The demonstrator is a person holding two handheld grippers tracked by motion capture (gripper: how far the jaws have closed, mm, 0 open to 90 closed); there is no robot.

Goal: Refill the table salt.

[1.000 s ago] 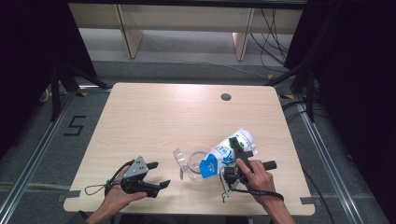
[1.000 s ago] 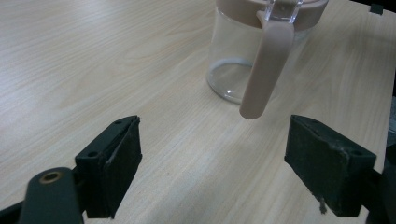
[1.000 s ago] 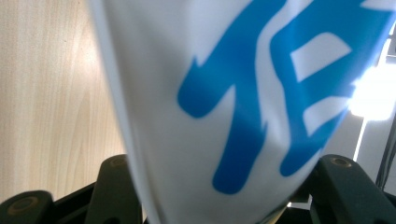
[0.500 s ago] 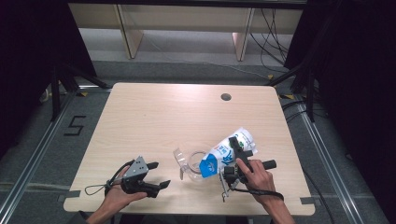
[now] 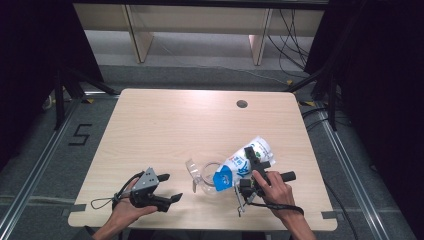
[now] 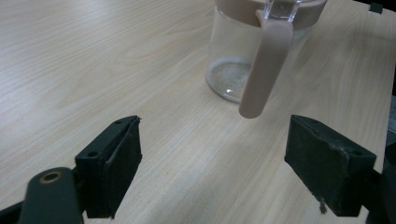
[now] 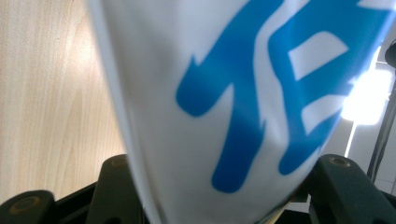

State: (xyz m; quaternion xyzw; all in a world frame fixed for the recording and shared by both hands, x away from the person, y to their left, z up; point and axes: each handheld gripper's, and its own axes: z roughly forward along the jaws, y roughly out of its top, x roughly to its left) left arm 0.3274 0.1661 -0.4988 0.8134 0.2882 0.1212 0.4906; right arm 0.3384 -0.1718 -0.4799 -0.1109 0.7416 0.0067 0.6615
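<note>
My right gripper (image 5: 257, 160) is shut on a white pouch with blue print (image 5: 239, 165), held tilted with its blue lower end (image 5: 223, 179) over a clear jar (image 5: 205, 176) at the table's front middle. In the right gripper view the pouch (image 7: 233, 93) sits between both black jaws. My left gripper (image 5: 171, 187) rests at the front left, open with nothing between its jaws, pointing toward the jar. In the left gripper view the jar (image 6: 233, 60) stands just beyond the open gripper (image 6: 212, 154), with a beige rim and a beige strap (image 6: 261, 74) hanging down its side.
The light wooden table (image 5: 165, 125) has a round cable hole (image 5: 242, 104) at the back right. Its back half is bare wood. Black frame rails and cables run along the floor on both sides.
</note>
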